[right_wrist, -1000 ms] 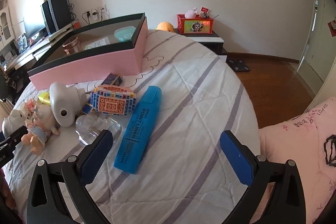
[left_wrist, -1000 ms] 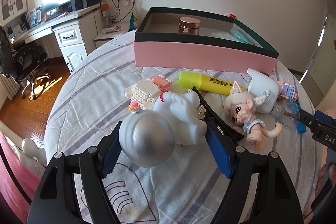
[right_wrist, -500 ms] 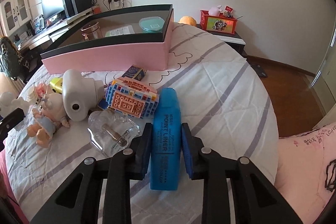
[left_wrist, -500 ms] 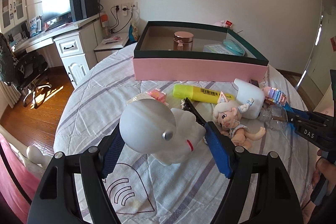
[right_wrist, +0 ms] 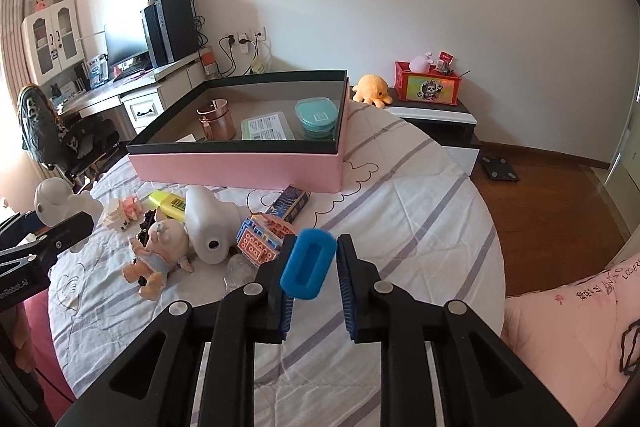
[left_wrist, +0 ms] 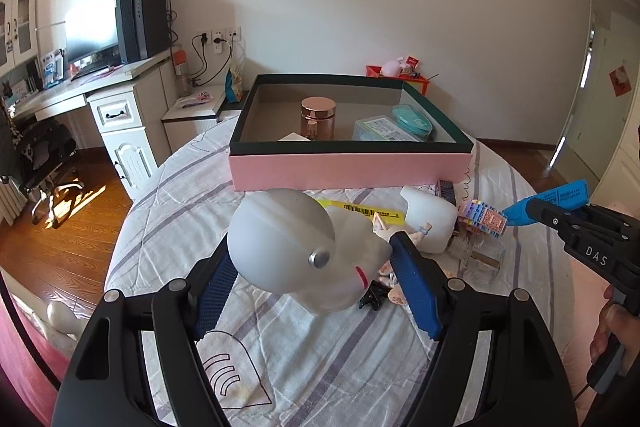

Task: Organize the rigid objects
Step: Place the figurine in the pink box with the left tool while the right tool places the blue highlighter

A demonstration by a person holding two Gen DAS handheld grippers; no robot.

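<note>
Now | step: carry to pink box (left_wrist: 348, 171) | left gripper (left_wrist: 316, 291) clenched on white figurine (left_wrist: 296, 247), right gripper (right_wrist: 314, 283) clenched on blue highlighter (right_wrist: 307, 265), both lifted short of box | next: over rim, release inside

Home bedroom: bed (right_wrist: 420, 187), desk (left_wrist: 60, 95).

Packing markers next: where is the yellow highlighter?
The yellow highlighter lies on the bed in front of the pink box, left of the white bottle in the right wrist view.
</note>
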